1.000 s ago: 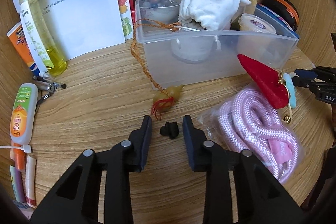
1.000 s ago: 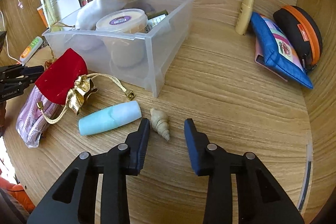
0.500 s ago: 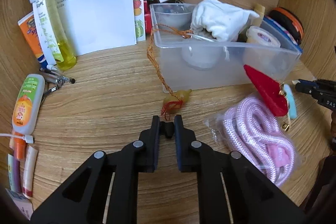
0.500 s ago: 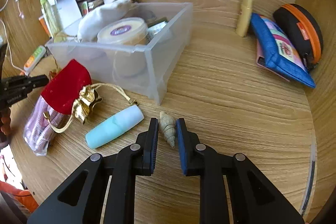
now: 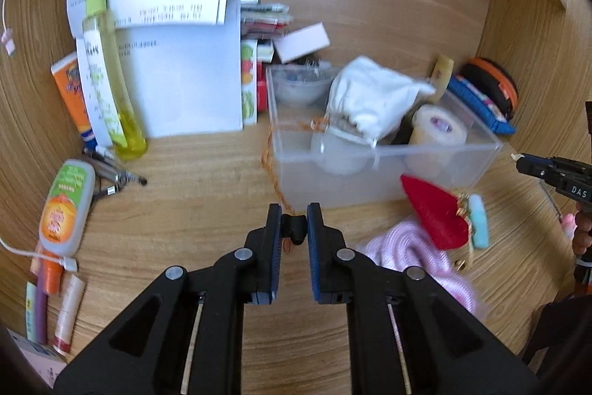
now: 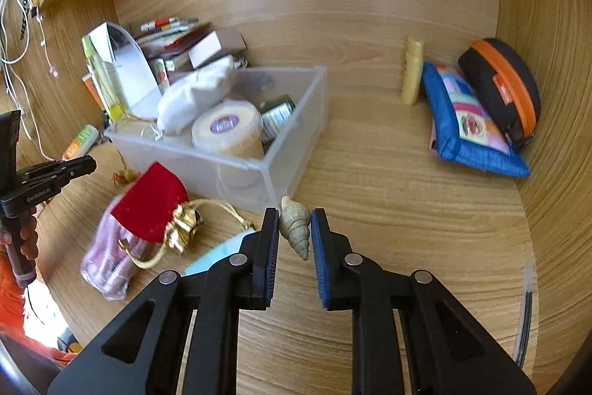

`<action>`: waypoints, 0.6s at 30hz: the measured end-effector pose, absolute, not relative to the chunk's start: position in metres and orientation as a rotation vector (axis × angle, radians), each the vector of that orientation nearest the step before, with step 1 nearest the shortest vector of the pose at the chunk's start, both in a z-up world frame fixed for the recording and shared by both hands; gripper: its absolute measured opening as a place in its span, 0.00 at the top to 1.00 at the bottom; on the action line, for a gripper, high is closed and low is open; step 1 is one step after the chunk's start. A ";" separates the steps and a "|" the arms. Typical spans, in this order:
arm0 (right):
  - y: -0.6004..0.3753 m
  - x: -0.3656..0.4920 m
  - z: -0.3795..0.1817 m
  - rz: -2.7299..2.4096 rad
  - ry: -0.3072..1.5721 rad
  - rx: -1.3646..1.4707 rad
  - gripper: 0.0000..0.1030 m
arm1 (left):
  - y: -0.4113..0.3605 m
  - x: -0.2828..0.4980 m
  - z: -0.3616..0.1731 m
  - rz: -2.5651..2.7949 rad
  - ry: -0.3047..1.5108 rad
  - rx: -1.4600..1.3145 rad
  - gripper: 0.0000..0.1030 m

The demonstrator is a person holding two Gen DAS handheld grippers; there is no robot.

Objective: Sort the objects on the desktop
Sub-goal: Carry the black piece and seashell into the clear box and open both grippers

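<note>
The left gripper (image 5: 295,223) is closed on a small black rubbery plug (image 5: 294,227), pinched between its two fingers and held above the wooden worktop (image 5: 192,210). At about 1 o'clock from that plug stands the clear plastic storage bin (image 5: 370,169), holding a crumpled white cloth pouch (image 5: 373,99) and a round cream tub with a purple label (image 5: 438,130). A red velvet drawstring pouch (image 5: 434,217) lies at 3 o'clock from the gripper, resting on a coiled pink rope in a clear bag (image 5: 414,247). The right gripper (image 6: 294,228) is clamped on a beige spiral seashell (image 6: 295,224), its pointed end toward the camera, lifted off the worktop just in front of the bin's near corner. At 2 o'clock from the shell a blue patchwork fabric pouch (image 6: 470,124) leans against a black oval case with an orange zip (image 6: 503,87).
</note>
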State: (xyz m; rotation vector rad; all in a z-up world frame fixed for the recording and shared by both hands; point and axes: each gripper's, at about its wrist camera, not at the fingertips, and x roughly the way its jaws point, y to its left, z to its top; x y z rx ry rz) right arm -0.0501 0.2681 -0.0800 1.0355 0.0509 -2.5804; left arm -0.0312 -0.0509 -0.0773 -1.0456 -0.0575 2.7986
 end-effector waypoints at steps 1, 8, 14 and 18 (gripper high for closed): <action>0.267 -0.051 -0.078 -2.581 0.049 1.029 0.85 | -0.051 -0.032 -0.074 2.799 -0.057 -1.032 0.88; 0.260 -0.057 -0.066 -2.582 0.035 0.980 0.85 | -0.044 -0.040 -0.058 2.781 -0.065 -0.963 0.88; 0.249 -0.069 -0.063 -2.557 0.029 0.969 0.85 | -0.037 -0.059 -0.056 2.753 -0.107 -0.945 0.88; 0.241 -0.079 -0.066 -2.539 0.036 0.977 0.85 | -0.030 -0.074 -0.056 2.742 -0.107 -0.946 0.88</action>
